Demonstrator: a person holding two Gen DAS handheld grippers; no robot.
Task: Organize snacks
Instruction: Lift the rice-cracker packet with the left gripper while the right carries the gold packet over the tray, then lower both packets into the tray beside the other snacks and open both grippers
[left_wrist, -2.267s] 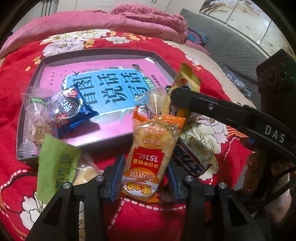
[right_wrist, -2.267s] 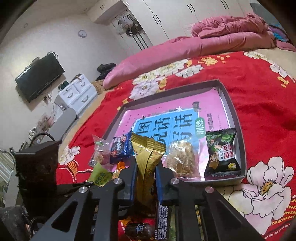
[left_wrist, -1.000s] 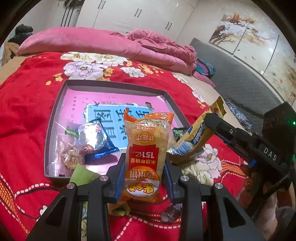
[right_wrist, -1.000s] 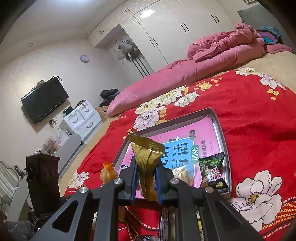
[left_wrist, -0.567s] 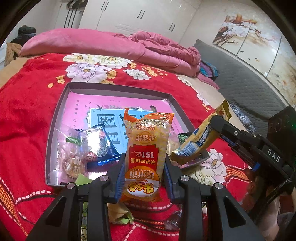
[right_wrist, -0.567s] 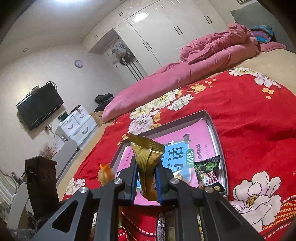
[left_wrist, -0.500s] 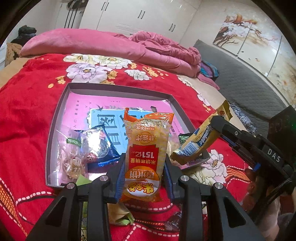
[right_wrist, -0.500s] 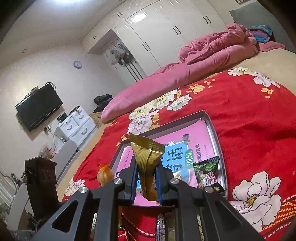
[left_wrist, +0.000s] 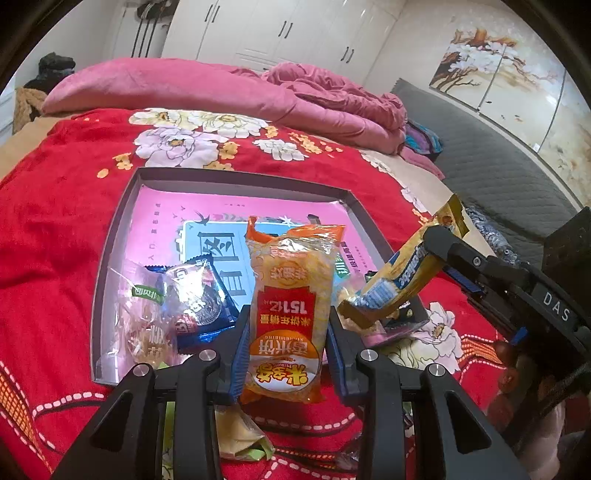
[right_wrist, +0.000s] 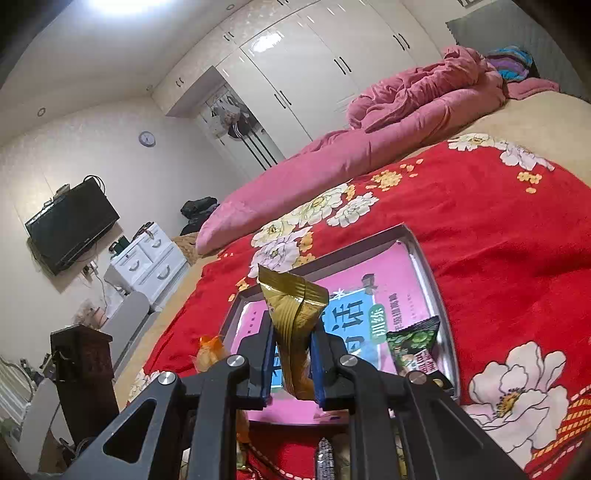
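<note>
My left gripper (left_wrist: 286, 350) is shut on an orange rice-cracker packet (left_wrist: 290, 306) and holds it upright above the near edge of the grey tray (left_wrist: 110, 240) with a pink floor. My right gripper (right_wrist: 292, 363) is shut on a gold snack packet (right_wrist: 295, 317), raised over the tray (right_wrist: 430, 266); it shows at the right of the left wrist view (left_wrist: 402, 273). In the tray lie a clear cookie packet (left_wrist: 146, 317), a blue biscuit packet (left_wrist: 201, 299) and a green-black packet (right_wrist: 415, 349).
Loose snacks lie on the red flowered blanket (left_wrist: 48, 221) below the grippers, among them a pale packet (left_wrist: 240, 435) and a dark bar (right_wrist: 325, 459). A pink duvet (left_wrist: 207, 88) lies behind the tray. A white dresser (right_wrist: 147, 258) stands beside the bed.
Both grippers have lifted their packets off the blanket and carried them up over the near side of the tray. In the last half second they have hardly moved.
</note>
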